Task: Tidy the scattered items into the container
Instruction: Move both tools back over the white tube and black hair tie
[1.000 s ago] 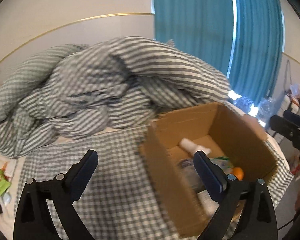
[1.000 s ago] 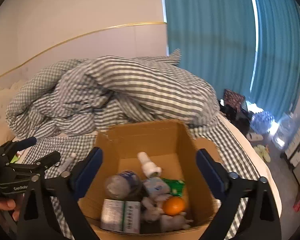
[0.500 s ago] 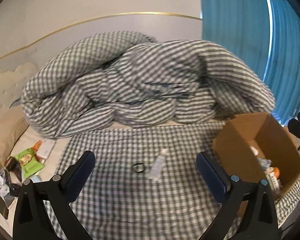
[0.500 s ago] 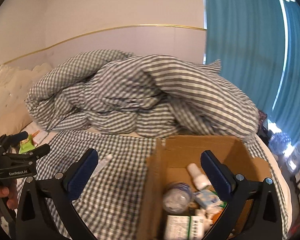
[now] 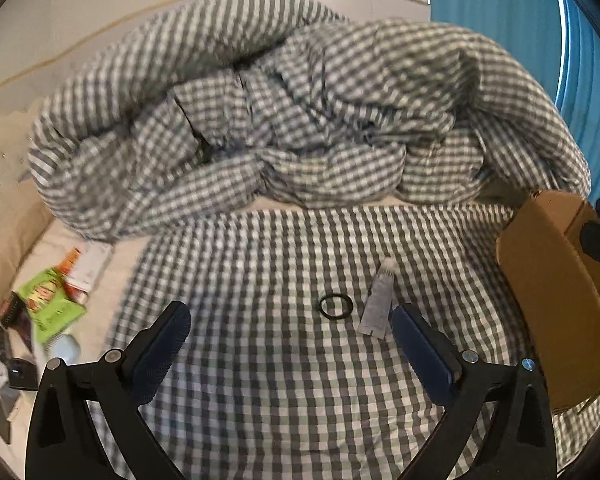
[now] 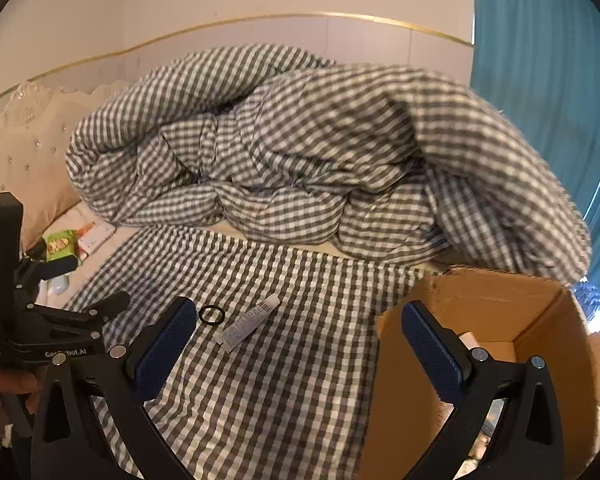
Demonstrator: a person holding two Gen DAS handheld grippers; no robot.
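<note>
A small grey tube with a white cap and a black ring lie side by side on the checked sheet; both also show in the right wrist view, the tube and the ring. The cardboard box stands at the right, also at the right edge of the left wrist view. My left gripper is open and empty, just short of the ring and tube. My right gripper is open and empty, between the tube and the box.
A crumpled checked duvet fills the back of the bed. Packets, a green pouch and small items lie at the left by the pillow. Teal curtains hang at the right. The left gripper shows at the left in the right wrist view.
Both grippers have swung left, away from the box. The tube and ring have come into view, and the box has slid to the right edge.
</note>
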